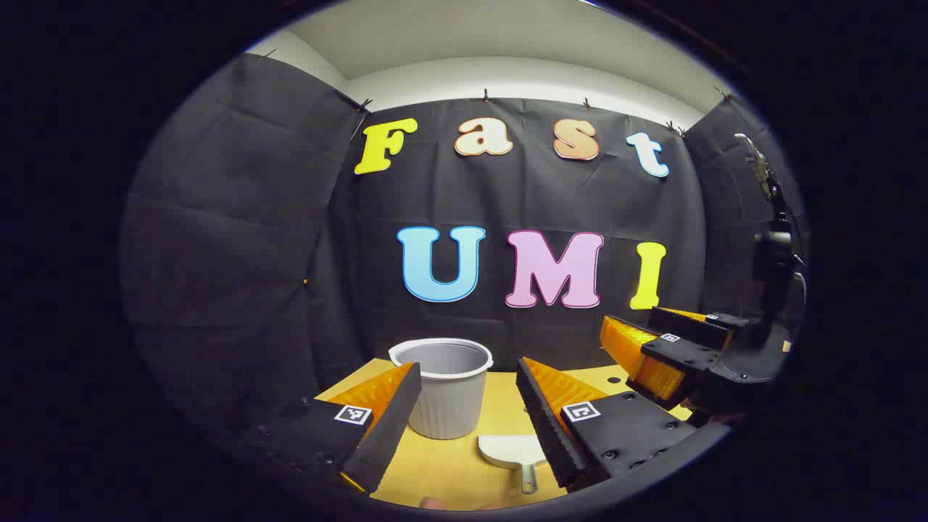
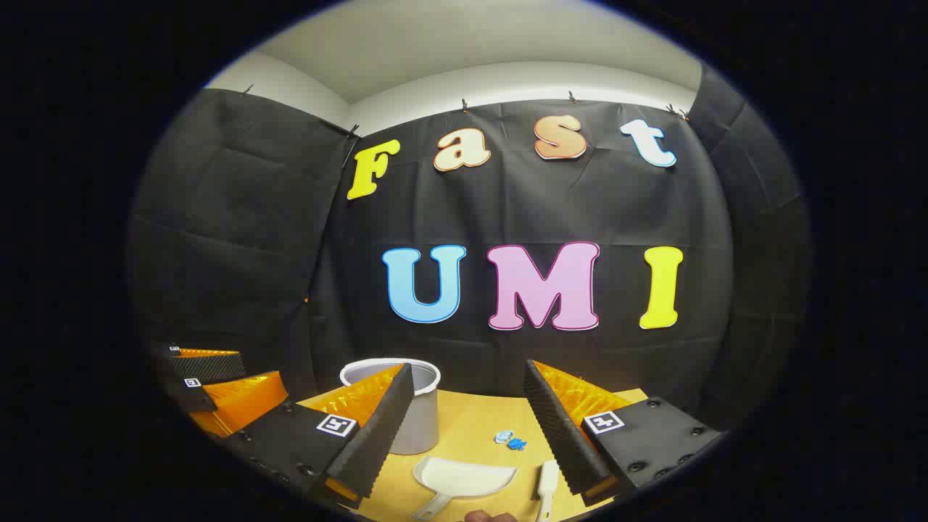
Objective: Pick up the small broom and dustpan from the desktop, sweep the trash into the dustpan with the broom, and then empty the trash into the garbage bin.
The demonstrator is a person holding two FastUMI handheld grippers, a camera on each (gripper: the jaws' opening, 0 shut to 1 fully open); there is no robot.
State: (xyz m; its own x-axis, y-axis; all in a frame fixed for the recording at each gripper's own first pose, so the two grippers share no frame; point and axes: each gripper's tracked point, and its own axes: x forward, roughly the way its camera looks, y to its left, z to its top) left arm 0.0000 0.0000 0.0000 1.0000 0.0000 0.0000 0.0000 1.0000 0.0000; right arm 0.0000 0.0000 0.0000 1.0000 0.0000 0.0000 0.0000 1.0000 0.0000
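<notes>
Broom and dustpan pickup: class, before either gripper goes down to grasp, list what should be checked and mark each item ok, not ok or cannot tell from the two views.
1. Left gripper open and empty: ok, jaws spread wide.
2. Right gripper open and empty: ok, jaws spread wide.
3. Dustpan free on the desktop, handle reachable: ok, it lies flat with its handle pointing toward the grippers.
4. Broom located: ok, it lies right of the dustpan; bristle end cannot tell.
5. Trash present: ok, small blue bits beyond the dustpan.
6. Garbage bin upright and open: ok, at the desk's far edge.
</notes>
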